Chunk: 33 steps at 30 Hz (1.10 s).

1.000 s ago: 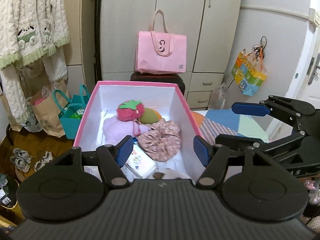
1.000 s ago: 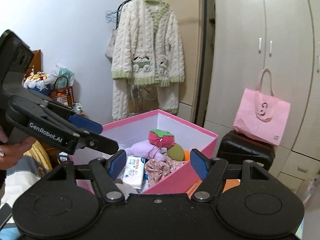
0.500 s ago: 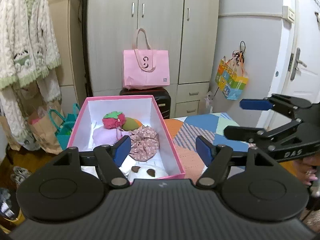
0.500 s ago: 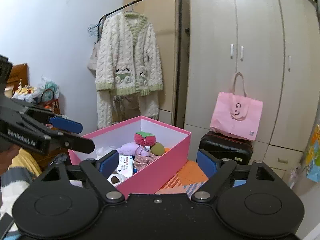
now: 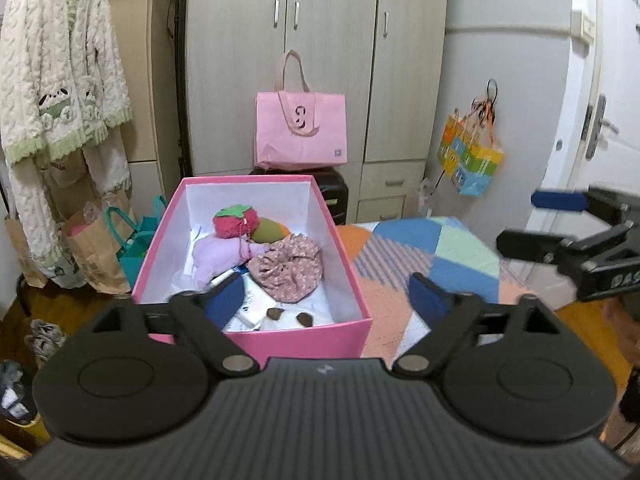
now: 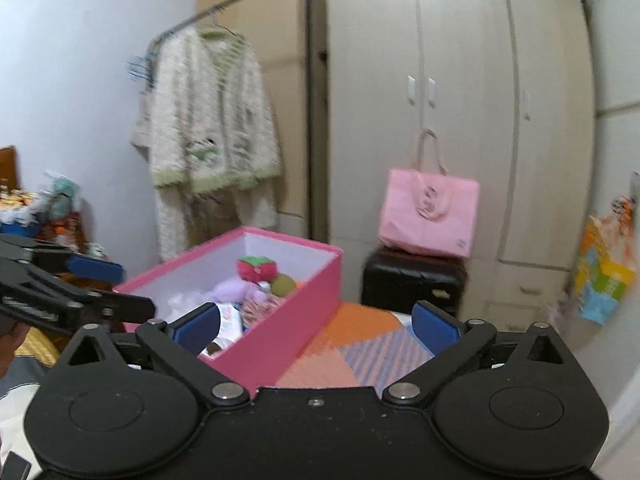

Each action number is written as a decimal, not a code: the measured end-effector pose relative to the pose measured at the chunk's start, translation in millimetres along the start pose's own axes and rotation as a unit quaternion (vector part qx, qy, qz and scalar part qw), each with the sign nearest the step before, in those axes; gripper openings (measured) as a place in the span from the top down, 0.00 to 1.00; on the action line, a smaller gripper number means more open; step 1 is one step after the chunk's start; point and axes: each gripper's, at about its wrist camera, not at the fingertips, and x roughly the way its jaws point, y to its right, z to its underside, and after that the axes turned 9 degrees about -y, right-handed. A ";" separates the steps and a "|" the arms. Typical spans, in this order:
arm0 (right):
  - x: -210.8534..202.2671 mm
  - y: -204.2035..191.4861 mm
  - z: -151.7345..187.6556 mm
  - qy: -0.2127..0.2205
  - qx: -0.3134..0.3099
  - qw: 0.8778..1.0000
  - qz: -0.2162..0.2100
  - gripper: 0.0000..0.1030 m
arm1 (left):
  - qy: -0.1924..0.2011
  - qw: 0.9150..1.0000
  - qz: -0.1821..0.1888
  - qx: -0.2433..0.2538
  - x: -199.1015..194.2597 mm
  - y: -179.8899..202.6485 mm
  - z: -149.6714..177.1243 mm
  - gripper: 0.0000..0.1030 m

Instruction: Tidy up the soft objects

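soft toys sit packed in the pink box point(image 5: 256, 344) as left gripper point(image 5: 326, 298) and right gripper point(image 6: 316, 326), jaws just spread and empty, seemingly await another item.

The white plush point(image 5: 280, 318) in the pink box point(image 5: 304, 342) is half hidden, perhaps brown-eared.

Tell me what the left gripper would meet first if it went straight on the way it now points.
Probably the open pink cardboard box: the left gripper, jaws open and empty, aims slightly downward at its near right corner. Depth is unclear.
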 end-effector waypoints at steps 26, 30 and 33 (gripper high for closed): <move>-24.6 -5.2 34.6 -0.006 0.060 0.993 0.105 0.00 | 0.013 0.995 -0.098 -0.028 6.7 41.3 31.7 0.00; -29.8 -7.1 39.9 -0.003 0.065 0.992 0.112 0.00 | 0.019 0.990 -0.132 -0.045 10.1 37.4 37.7 0.00; -32.4 -8.0 43.6 -0.004 0.067 0.991 0.119 0.00 | 0.011 0.990 -0.129 -0.050 13.3 34.6 39.2 0.00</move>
